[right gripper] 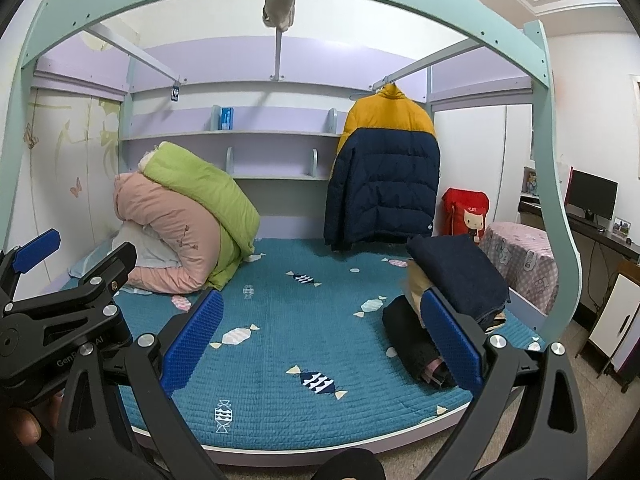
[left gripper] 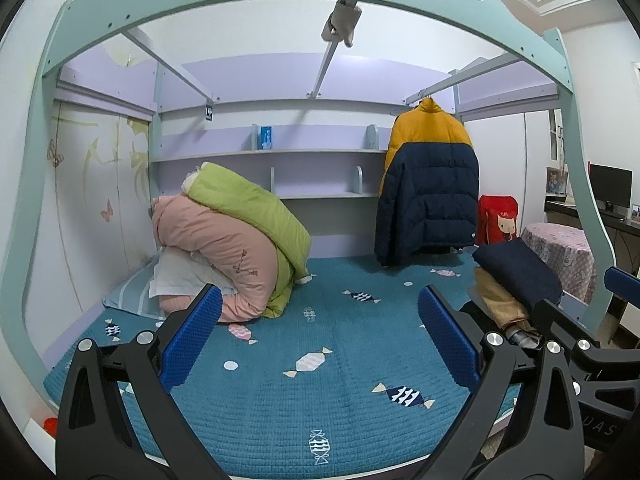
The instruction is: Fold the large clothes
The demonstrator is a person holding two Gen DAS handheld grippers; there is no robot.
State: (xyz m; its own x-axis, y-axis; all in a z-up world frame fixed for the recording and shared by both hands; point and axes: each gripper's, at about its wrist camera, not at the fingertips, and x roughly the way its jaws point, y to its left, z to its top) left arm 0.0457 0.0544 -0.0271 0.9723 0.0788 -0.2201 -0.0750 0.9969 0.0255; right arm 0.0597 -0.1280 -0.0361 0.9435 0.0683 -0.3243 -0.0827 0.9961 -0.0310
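left gripper [left gripper: 320, 344]: black skeletal frame, blue dimpled pads
right gripper [right gripper: 324, 344]: same build
screws [right gripper: 146, 339]: silver round heads at pivots
markings: white "GenR… AI" print on left gripper body, 9 o'clock in right view

The left gripper [left gripper: 320, 340] fills the lower part of its own view, its two blue-padded fingers [left gripper: 192, 340] spread wide apart with nothing between them. Black linkage arms run from the pads down to the bottom corners of the frame. At the right edge of that view the right gripper [left gripper: 592, 344] shows in part, a blue pad tip above black links.

The right gripper [right gripper: 320, 340] sits likewise low in its own view, fingers [right gripper: 452, 340] wide apart and holding nothing. At the left edge, the left gripper [right gripper: 60, 280] reaches in, tilted up to the right. A fingertip [right gripper: 24, 428] of the person's hand shows at the lower left.
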